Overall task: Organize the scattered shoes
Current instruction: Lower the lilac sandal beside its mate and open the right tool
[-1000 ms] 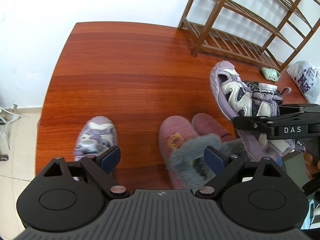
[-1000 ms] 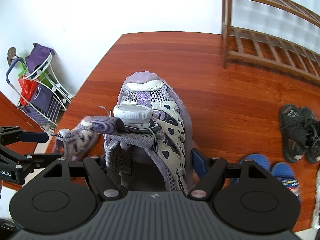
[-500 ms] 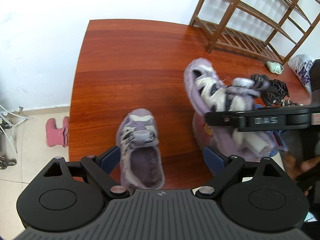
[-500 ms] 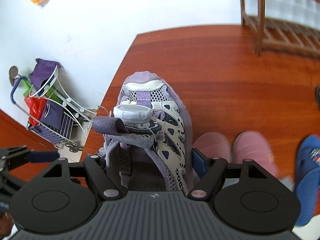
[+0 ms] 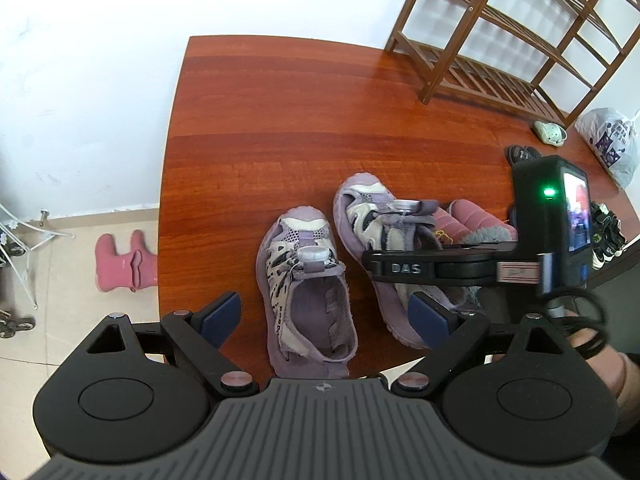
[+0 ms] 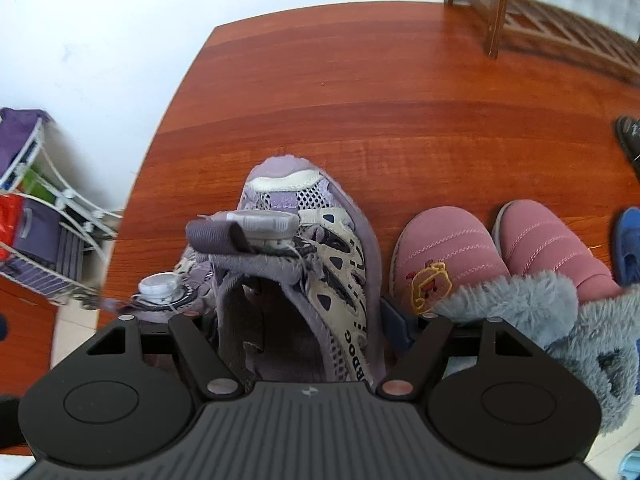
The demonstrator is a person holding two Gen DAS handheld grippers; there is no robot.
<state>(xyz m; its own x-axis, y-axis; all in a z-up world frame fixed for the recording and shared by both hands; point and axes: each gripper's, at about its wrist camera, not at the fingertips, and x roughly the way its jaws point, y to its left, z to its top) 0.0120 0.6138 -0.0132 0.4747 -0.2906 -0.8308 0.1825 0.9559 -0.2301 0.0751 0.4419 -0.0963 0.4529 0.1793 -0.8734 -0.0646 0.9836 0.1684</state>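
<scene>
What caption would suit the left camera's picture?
Open left claw over one purple shoe while the right claw grips its mate.

Right gripper [image 6: 300,320] clamped on a purple sneaker [image 6: 304,248], toe pointing away over the wooden floor [image 6: 380,92], its twin [image 6: 168,292] just left, pink fuzzy slippers [image 6: 480,252] close on the right.

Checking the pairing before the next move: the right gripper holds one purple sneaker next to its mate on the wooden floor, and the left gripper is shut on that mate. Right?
Not quite. In the left wrist view the left gripper is open, its fingers either side of the mate without gripping. The right gripper does hold the other purple sneaker.
</scene>
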